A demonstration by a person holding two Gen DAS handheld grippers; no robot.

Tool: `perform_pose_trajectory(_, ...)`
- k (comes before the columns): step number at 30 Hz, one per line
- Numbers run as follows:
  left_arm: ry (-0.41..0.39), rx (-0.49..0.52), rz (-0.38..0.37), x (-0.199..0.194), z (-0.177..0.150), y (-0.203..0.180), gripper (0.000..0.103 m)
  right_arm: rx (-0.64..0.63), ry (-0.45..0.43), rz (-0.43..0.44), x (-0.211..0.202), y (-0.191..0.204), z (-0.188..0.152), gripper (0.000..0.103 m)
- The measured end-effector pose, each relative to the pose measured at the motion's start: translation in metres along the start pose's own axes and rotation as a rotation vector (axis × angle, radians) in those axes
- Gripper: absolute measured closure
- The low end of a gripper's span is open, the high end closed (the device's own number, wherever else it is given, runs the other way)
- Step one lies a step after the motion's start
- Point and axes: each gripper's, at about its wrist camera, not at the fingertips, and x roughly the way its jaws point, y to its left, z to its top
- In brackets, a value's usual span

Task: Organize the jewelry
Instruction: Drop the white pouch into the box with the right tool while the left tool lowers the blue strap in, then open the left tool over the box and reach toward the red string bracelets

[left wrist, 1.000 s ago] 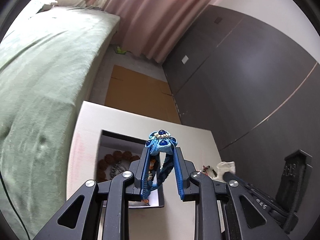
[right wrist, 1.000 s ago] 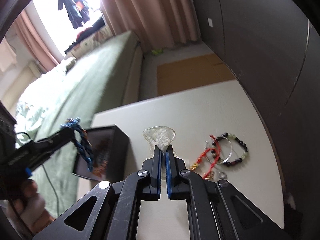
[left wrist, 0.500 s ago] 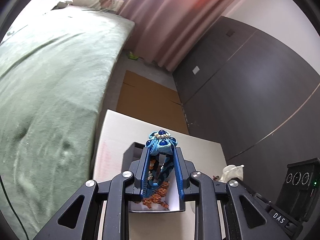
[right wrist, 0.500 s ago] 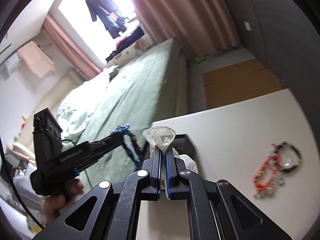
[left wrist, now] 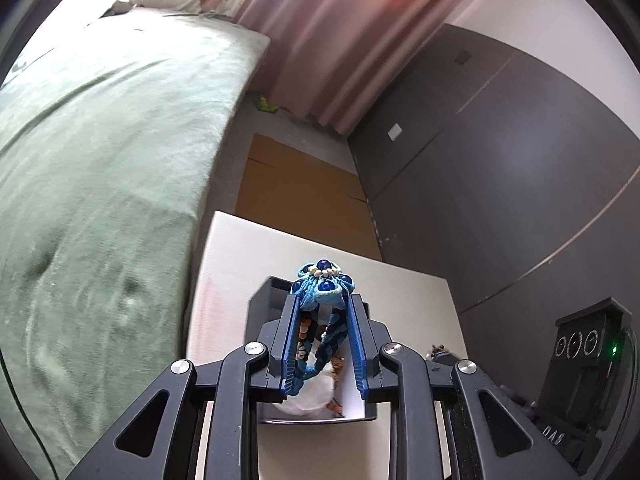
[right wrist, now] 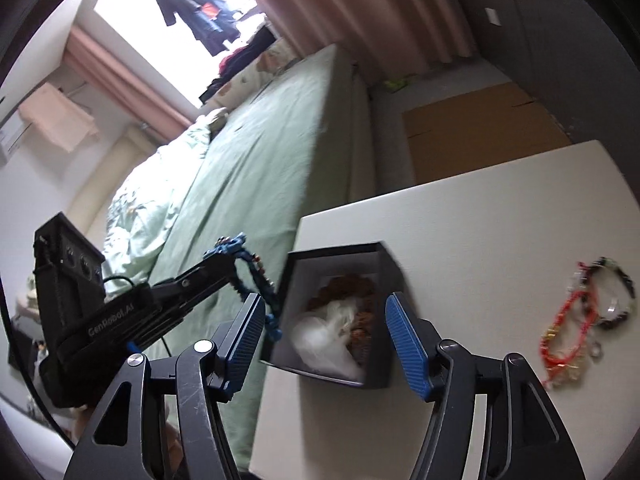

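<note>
Now that the right gripper (right wrist: 326, 338) has spread its fingers wide, the small plastic bag (right wrist: 326, 334) it pinched a moment ago lies inside the black box (right wrist: 382, 264), on the brown beads. Above the box, the left gripper (left wrist: 322, 294) stays clamped on the blue bracelet (left wrist: 320, 280), likely next in. More bracelets (right wrist: 582, 316) wait on the surface (right wrist: 500, 216), well right of the box.
</note>
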Motion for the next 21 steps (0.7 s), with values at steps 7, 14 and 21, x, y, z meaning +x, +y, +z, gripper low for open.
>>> perform_pose_trajectory(7, 0.048, 0.025, -0.015, 0.018, -0.006, -0.017, 0.078, 0.030, -0.033, -0.073, -0.030, -0.024, -0.001, 0.039)
perform_pose_trajectory(14, 0.117, 0.023, -0.010, 0.040, -0.018, -0.026, 0.078, 0.028, -0.036, -0.108, -0.047, -0.038, -0.002, 0.039)
perform_pose_trajectory(21, 0.198, -0.030, 0.014, 0.061, -0.024, -0.021, 0.049, 0.031, -0.034, -0.127, -0.059, -0.052, -0.004, 0.039)
